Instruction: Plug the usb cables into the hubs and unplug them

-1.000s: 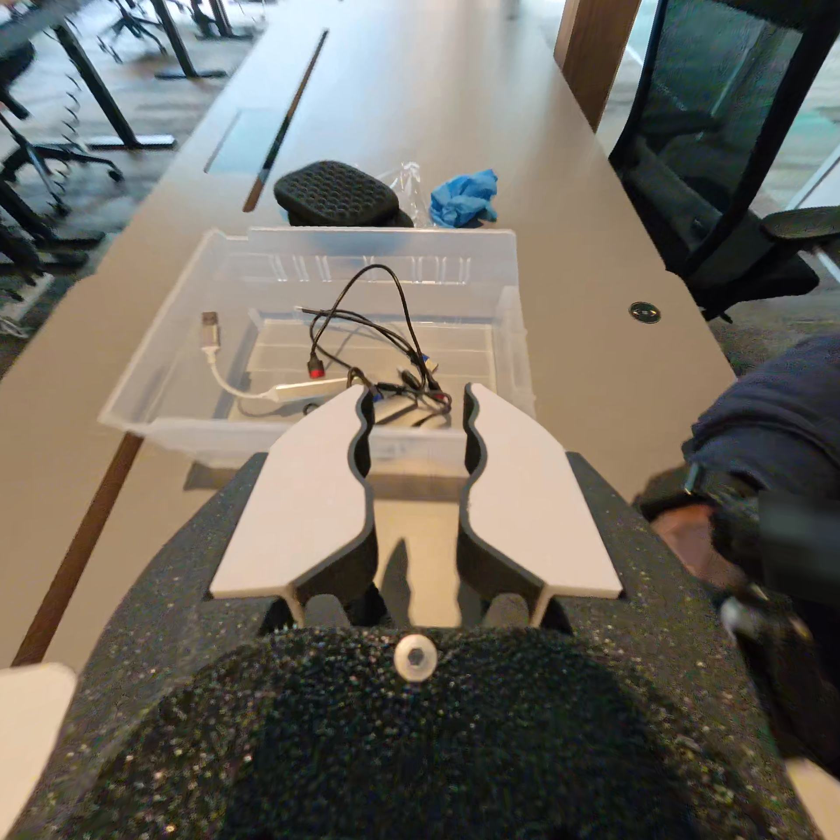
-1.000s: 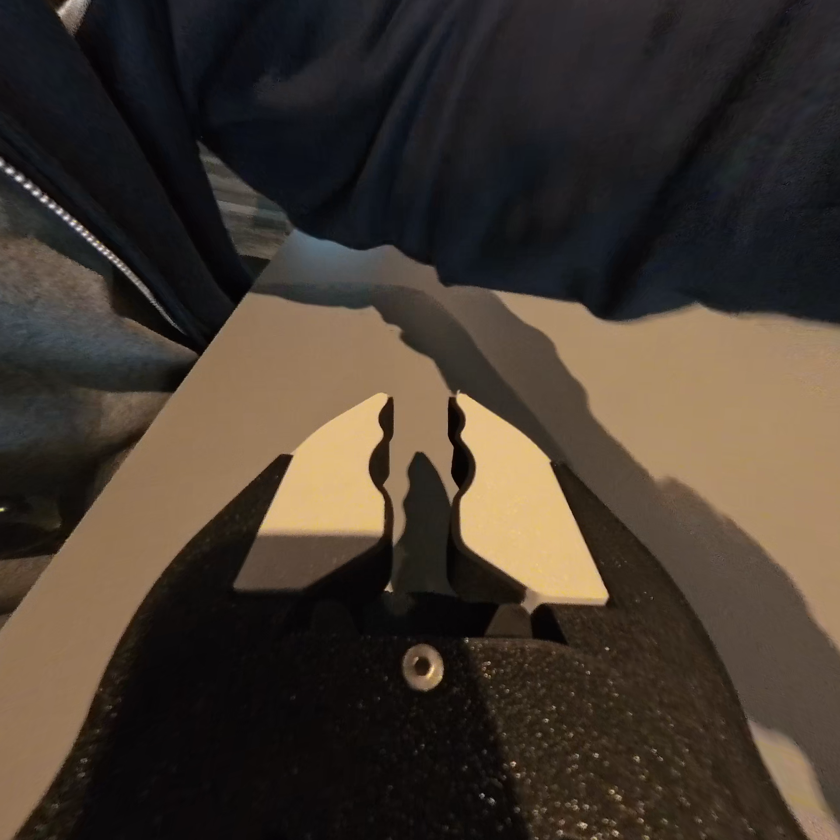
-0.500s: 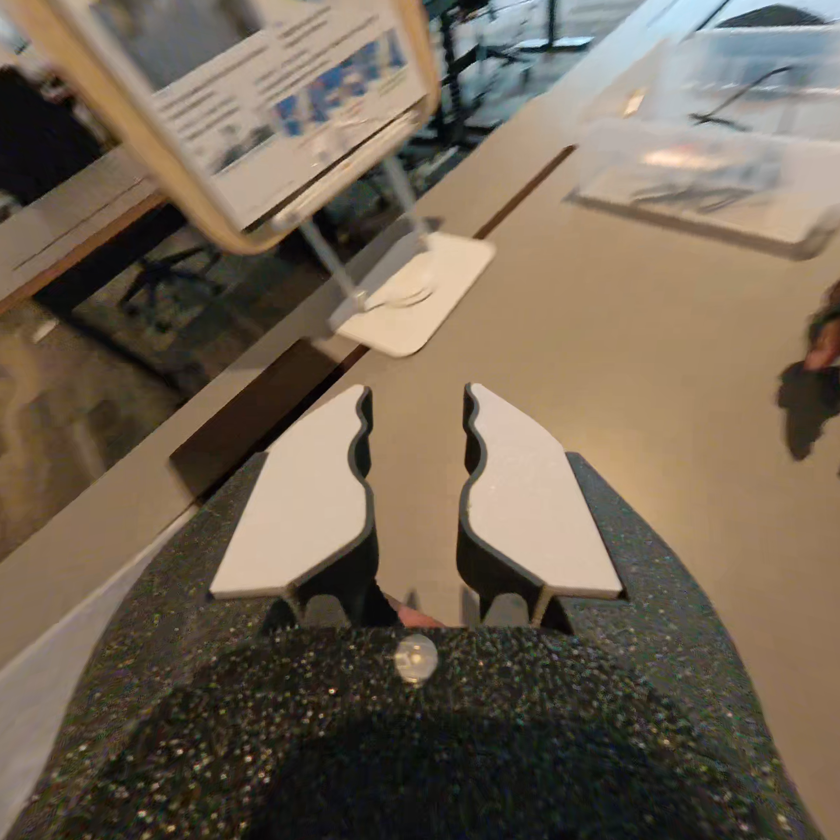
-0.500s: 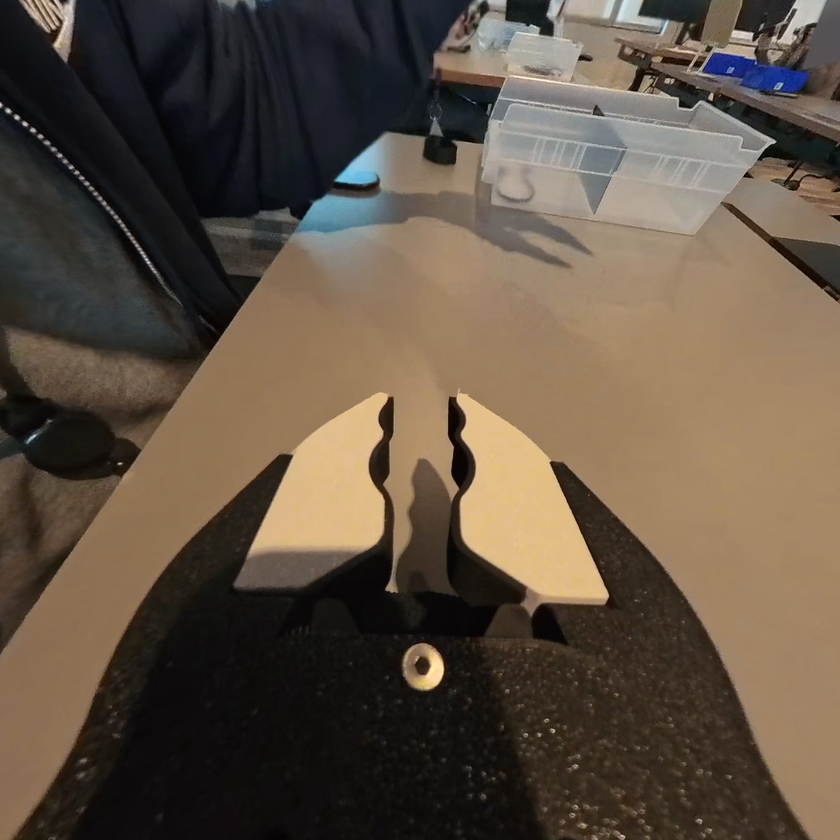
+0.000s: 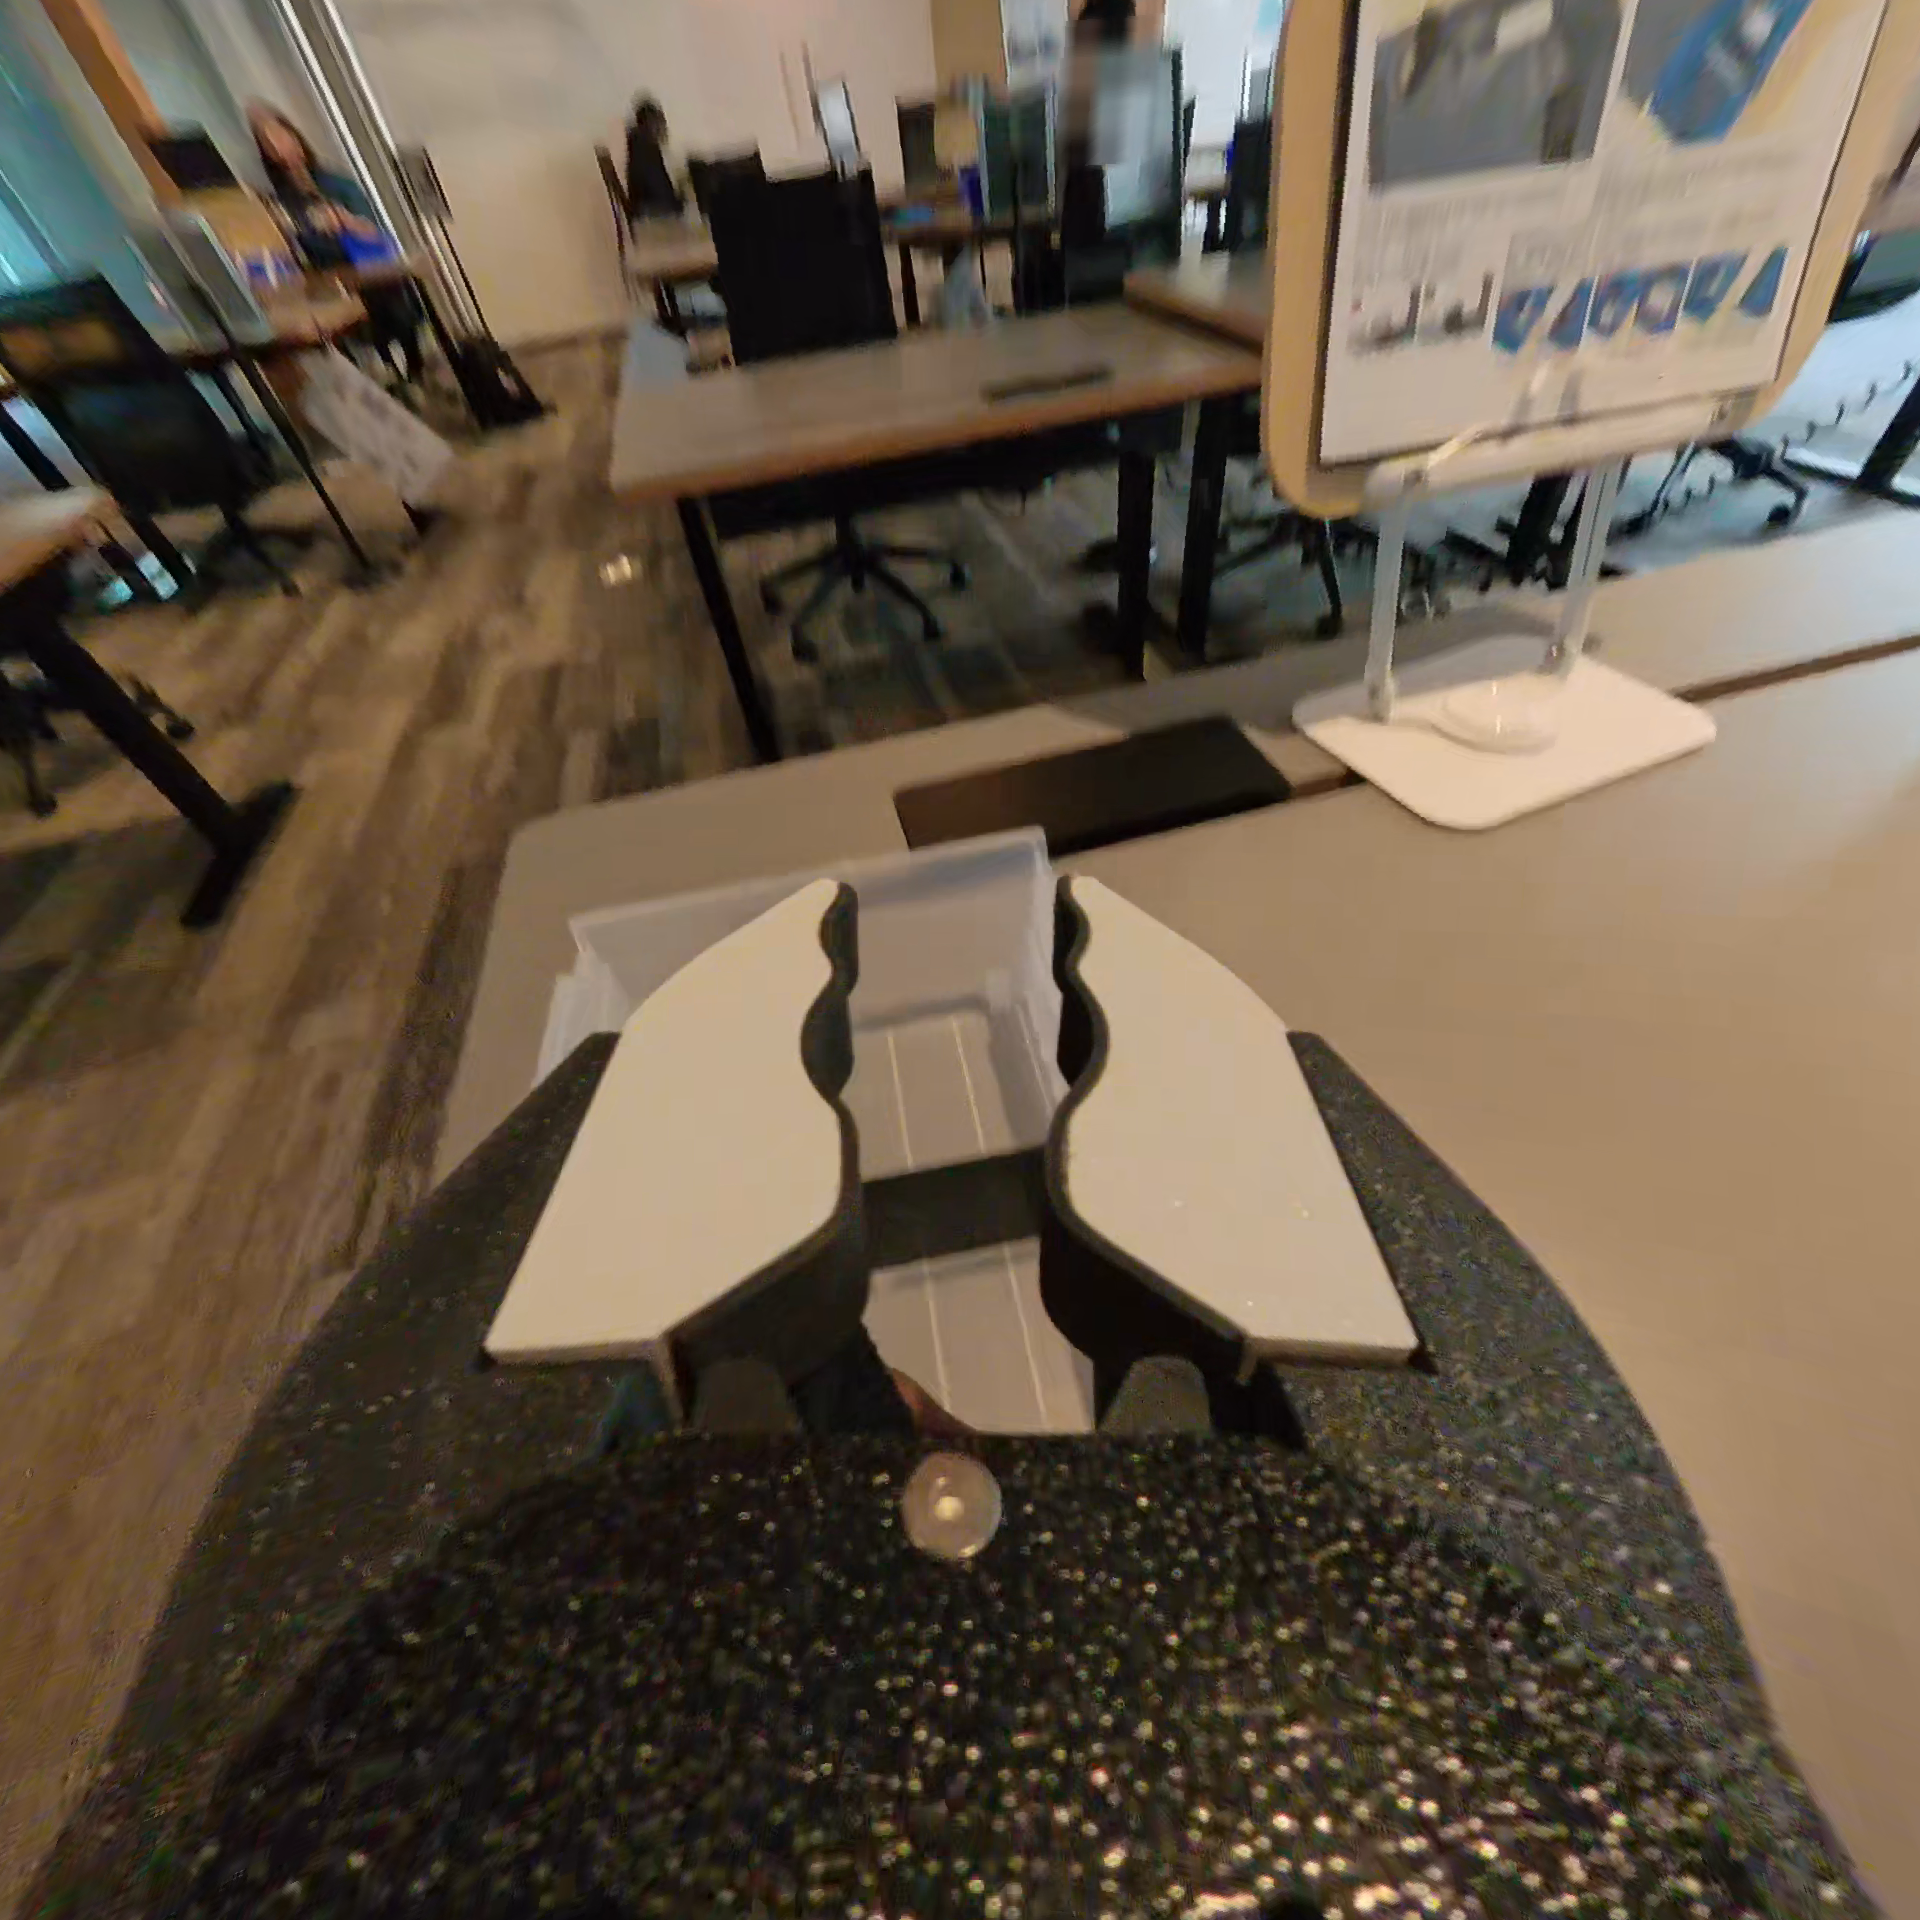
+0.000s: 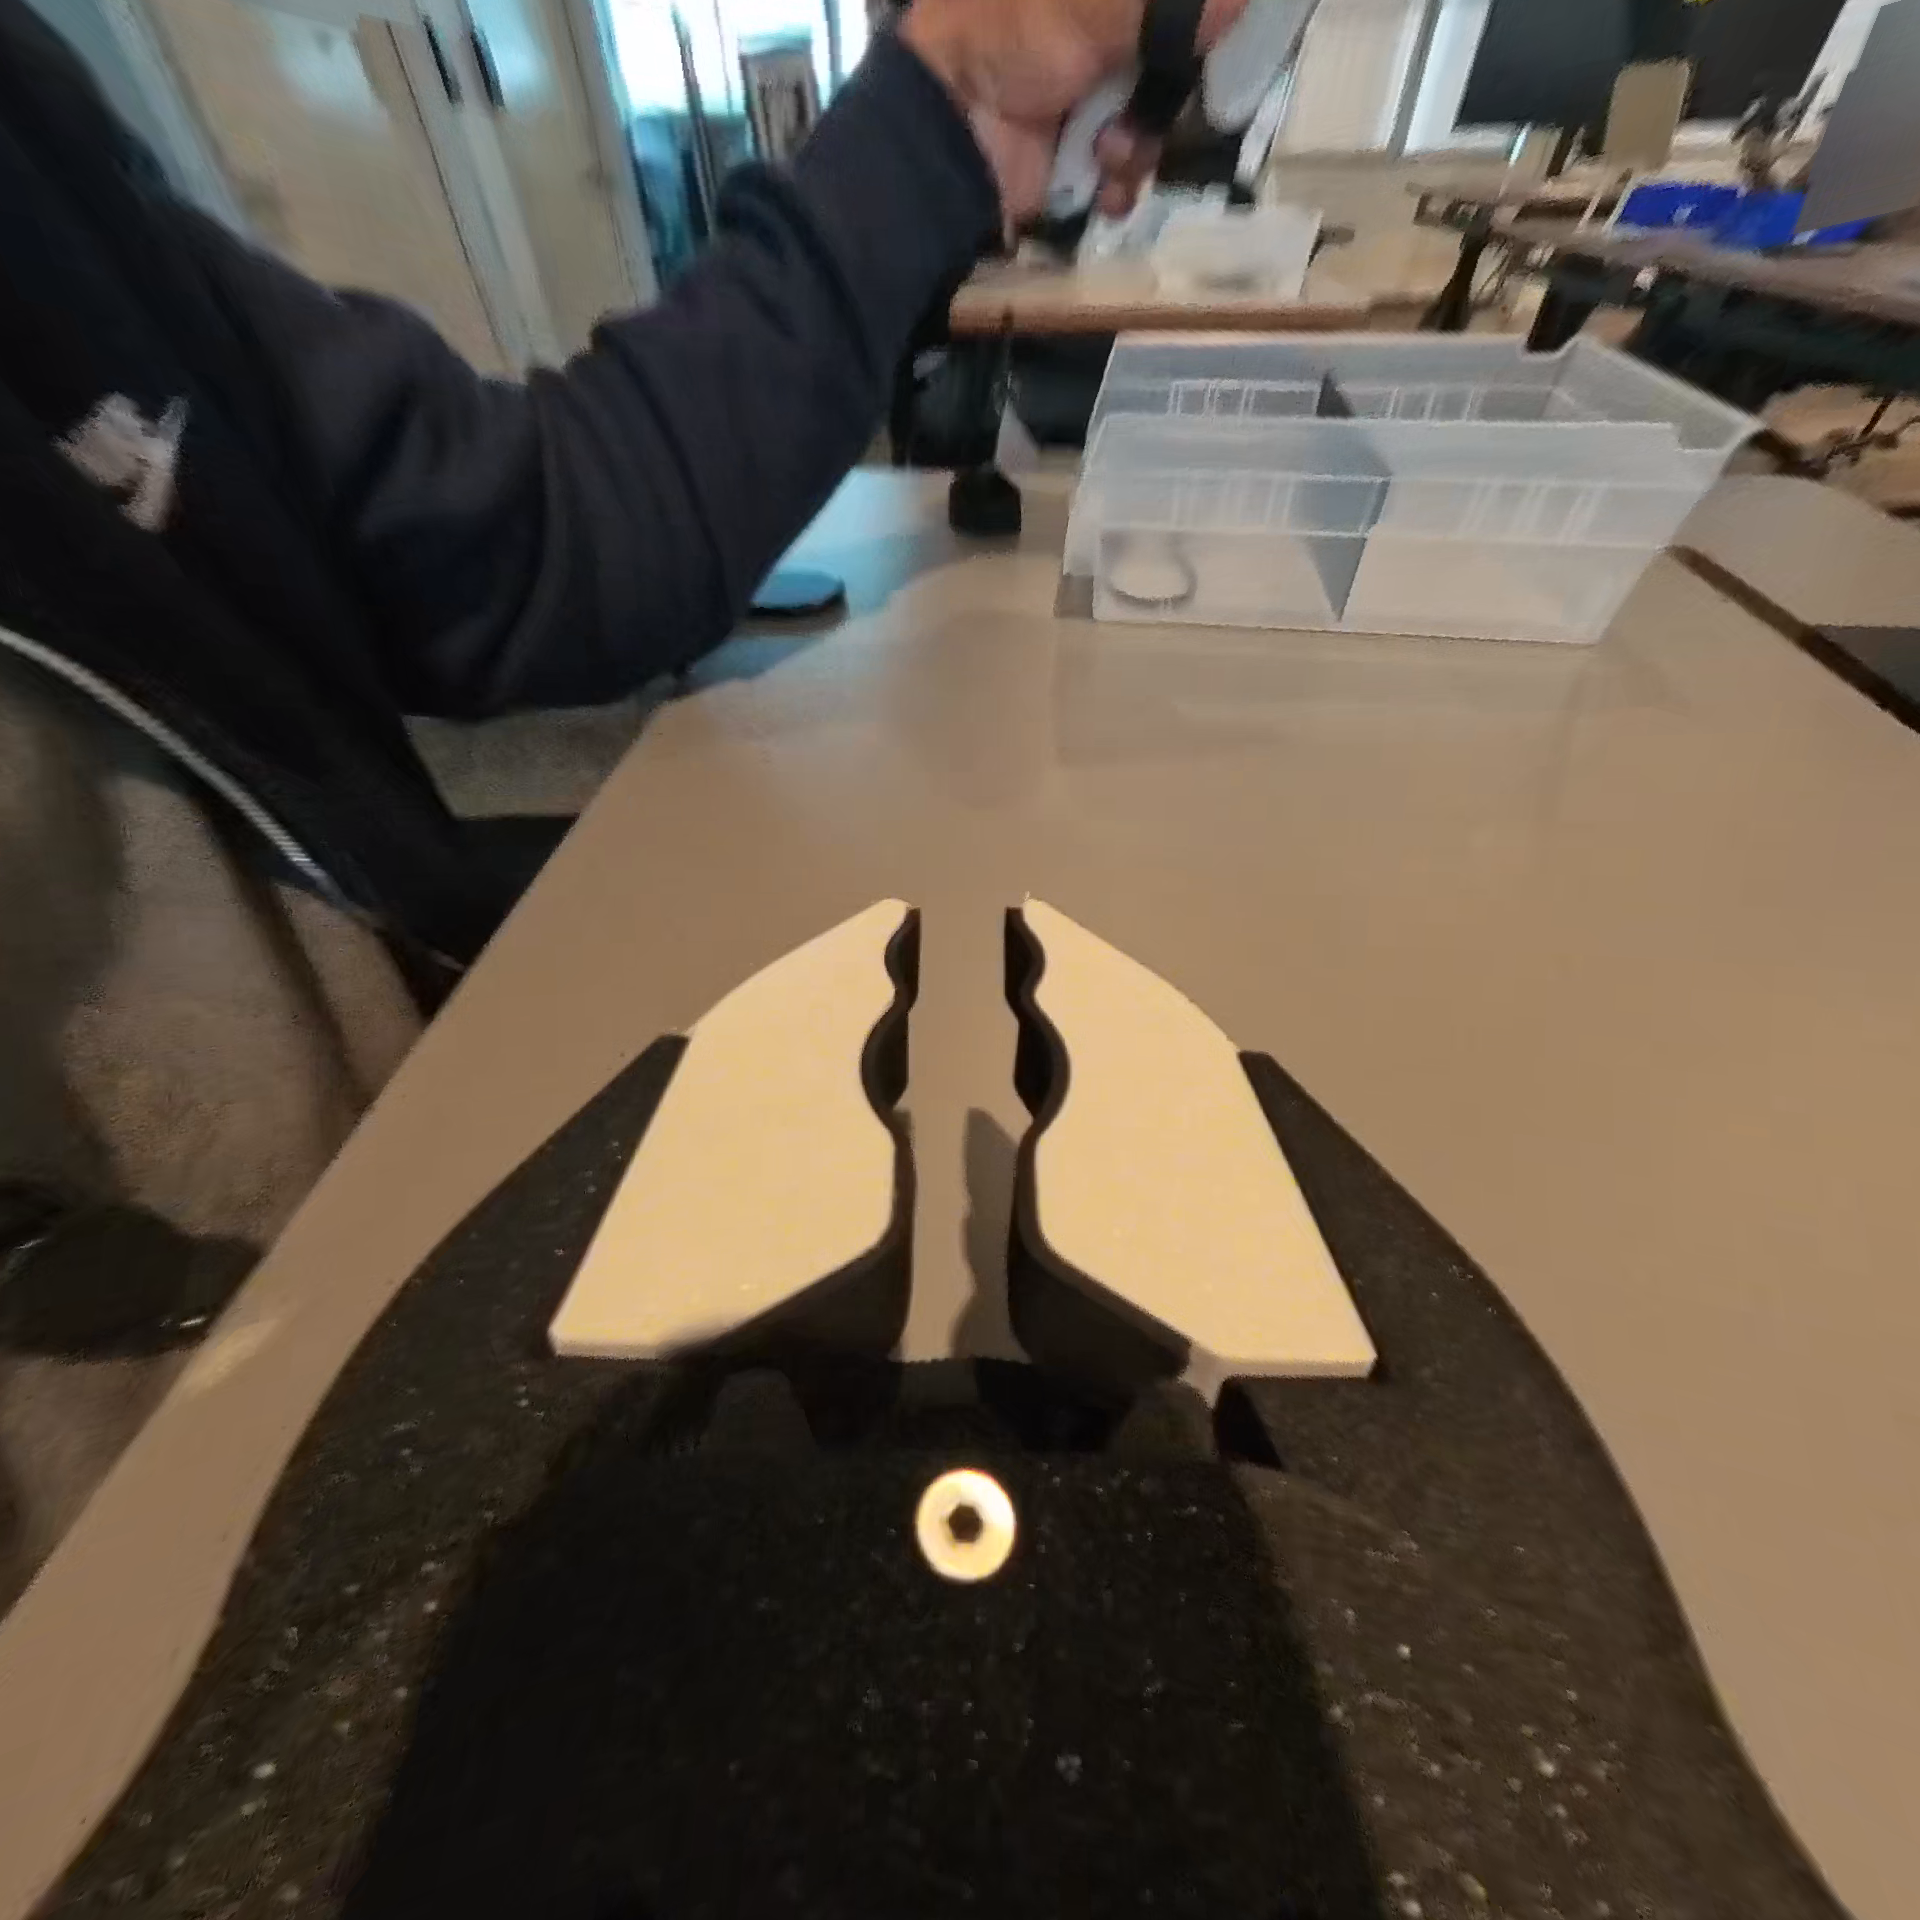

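No USB cable or hub shows in either view now. My left gripper [image 5: 954, 894] is open and empty, held above a small clear plastic bin [image 5: 966, 857] at the table's corner; the part of the bin seen between the fingers holds nothing. My right gripper [image 6: 961, 914] is open by a narrow gap and empty, low over the bare grey table [image 6: 1351, 935]. In the right wrist view a person's dark sleeve [image 6: 623, 468] reaches up to a hand [image 6: 1029, 94] at the top edge that holds the other gripper.
A white sign stand [image 5: 1496, 738] with a framed board [image 5: 1558, 229] stands right of a black slot [image 5: 1091, 779] in the table. Clear stacked bins [image 6: 1371, 520] sit at the table's far end, with a small black object [image 6: 982, 504] beside them. Desks and chairs lie beyond. The tips of one gripper are about 45 centimeters away from the tips of the other.
The left gripper has swung left, away from the bin with the cables, past the sign stand, to over a small clear bin. The sleeve has lifted off the right view; the right gripper stays open.
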Demonstrator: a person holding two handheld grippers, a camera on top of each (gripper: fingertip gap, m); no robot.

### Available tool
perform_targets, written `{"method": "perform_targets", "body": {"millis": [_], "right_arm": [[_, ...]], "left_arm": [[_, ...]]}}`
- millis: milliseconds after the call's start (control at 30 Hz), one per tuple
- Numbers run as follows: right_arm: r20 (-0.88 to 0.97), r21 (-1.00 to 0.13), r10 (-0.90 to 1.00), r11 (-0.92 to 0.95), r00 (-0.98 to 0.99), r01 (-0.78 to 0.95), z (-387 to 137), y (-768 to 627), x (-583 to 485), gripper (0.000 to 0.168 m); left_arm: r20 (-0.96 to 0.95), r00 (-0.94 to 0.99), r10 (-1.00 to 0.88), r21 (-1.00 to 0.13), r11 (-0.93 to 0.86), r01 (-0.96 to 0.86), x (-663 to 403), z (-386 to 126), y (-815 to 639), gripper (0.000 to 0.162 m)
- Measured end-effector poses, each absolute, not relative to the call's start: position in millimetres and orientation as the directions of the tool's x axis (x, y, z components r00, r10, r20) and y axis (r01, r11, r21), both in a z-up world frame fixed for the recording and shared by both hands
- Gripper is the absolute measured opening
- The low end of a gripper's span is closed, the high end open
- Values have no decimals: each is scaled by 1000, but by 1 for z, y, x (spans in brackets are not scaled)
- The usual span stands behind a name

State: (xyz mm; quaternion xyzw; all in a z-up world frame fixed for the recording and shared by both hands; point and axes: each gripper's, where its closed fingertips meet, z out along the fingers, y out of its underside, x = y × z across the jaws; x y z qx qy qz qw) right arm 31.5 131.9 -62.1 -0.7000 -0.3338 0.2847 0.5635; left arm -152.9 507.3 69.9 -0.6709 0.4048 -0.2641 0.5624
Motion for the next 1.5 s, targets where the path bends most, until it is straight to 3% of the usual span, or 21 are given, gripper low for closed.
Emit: {"method": "perform_targets", "body": {"millis": [133,333,500,667,800,1033,1167,1367,1500], "right_arm": [[140,-887,841,-128,522,445,-48,215,-20,18],[279,-756,888,-31,365,654,-13,362,-140,21],[355,-521,908,-5,222,853,-44,459,-204,9],[122,-324,964,-188,238,927,-111,492,-222,21],[98,-135,961,-245,259,960,-136,499,-215,30],[24,-79,939,-340,343,937,-159,511,-221,31],[4,-119,934,-354,357,928,-163,514,-227,6],[21,-119,944,-325,329,938,-163,510,-226,2],[127,-257,928,-311,351,915,-127,519,-227,2]], "left_arm": [[-150,537,-830,-984,72,-164,-156,104,518,35],[-55,551,-833,-996,87,33,-192,136,540,34],[62,568,-821,-973,77,217,-238,149,553,34],[98,577,-811,-954,88,286,-268,150,555,34],[116,574,-810,-955,69,290,-276,144,558,34],[125,576,-808,-960,49,276,-278,135,561,34],[152,572,-806,-951,38,306,-285,134,564,34],[168,565,-808,-947,27,320,-285,133,566,33],[154,570,-807,-949,41,314,-284,136,563,33]]}}
